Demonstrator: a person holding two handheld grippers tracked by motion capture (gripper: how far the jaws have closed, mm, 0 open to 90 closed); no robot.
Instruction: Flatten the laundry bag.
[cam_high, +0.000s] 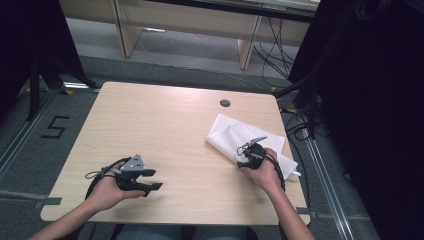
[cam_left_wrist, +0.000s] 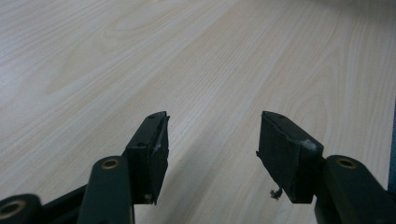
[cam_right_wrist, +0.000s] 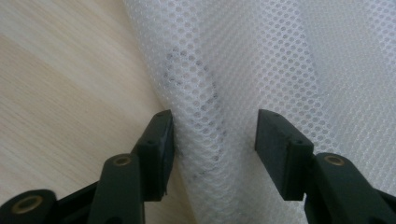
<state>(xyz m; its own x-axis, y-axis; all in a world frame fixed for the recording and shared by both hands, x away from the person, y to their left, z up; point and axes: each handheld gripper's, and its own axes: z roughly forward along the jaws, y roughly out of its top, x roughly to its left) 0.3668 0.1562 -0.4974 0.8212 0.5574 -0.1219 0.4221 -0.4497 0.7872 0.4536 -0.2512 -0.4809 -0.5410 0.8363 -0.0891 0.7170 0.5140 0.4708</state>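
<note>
- Two black jaws of the right hand-held gripper (cam_right_wrist: 212, 140) stand wide apart, straddling a raised fold of the white mesh cloth (cam_high: 235, 135) at the desk's (cam_high: 160, 125) right side.
- Left hand-held gripper (cam_high: 150, 180) rests open, well apart.

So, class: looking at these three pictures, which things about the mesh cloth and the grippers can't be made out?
- White mesh cloth, high view: part hidden beneath the right gripper and hand.
- Mesh cloth, right gripper view: outline cut off by top and right edges.
- Faint dark marks on the mesh: too faint to identify.
</note>
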